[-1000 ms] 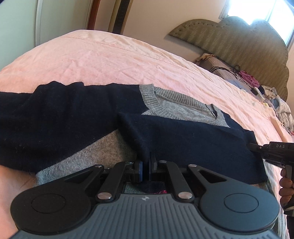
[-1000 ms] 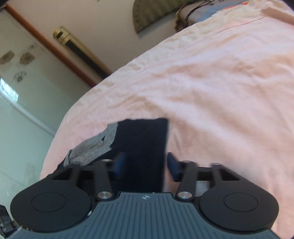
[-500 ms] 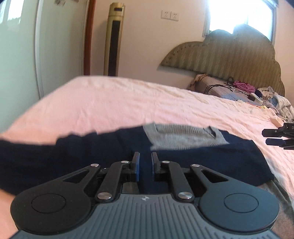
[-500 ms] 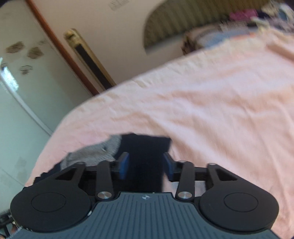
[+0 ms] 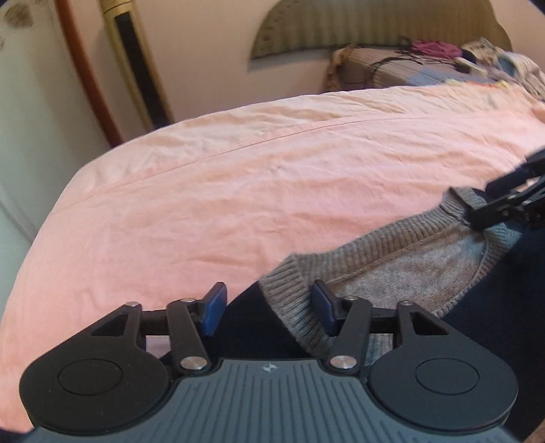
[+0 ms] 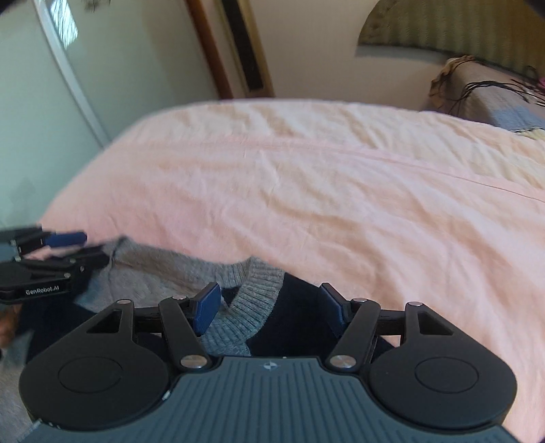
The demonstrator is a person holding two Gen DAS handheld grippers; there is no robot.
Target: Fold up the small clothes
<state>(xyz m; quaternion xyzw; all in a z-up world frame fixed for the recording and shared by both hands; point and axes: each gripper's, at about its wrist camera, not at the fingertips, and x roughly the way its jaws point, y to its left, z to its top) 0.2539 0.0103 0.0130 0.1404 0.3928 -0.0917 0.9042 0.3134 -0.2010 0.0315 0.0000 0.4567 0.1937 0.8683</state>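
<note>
Since 0.5 s ago: both hand-held grippers have moved up to the sweater's neckline and spread their jaws; the left one, nearly closed before, now stands wide.

Sweater (image 5: 391, 272): soft knit, navy body with a grey panel at the neck. Collar is ribbed grey, curved in a band with a raised seam line along it. It lies on the bed (image 5: 238, 191) at the near edge of both views. Bed sheet is pink cotton, finely wrinkled, with one long straight seam across it.

Left hand-held gripper (image 5: 269, 305): jaws wide apart, blue pads (image 5: 214, 303) facing inward, nothing clamped. It straddles the left end of the ribbed collar; navy cloth shows between the pads. Points forward, low over the fabric.

Right hand-held gripper (image 6: 269, 305): jaws wide, nothing held. The grey collar's V point and navy knit sit between its fingers. In the left wrist view it reaches in from the right edge (image 5: 504, 201), fingertips at the collar's far end; contact cannot be judged through the blur.

Background: padded headboard (image 5: 374, 24), and a grey cushion (image 5: 391, 68) with cables on it.
</note>
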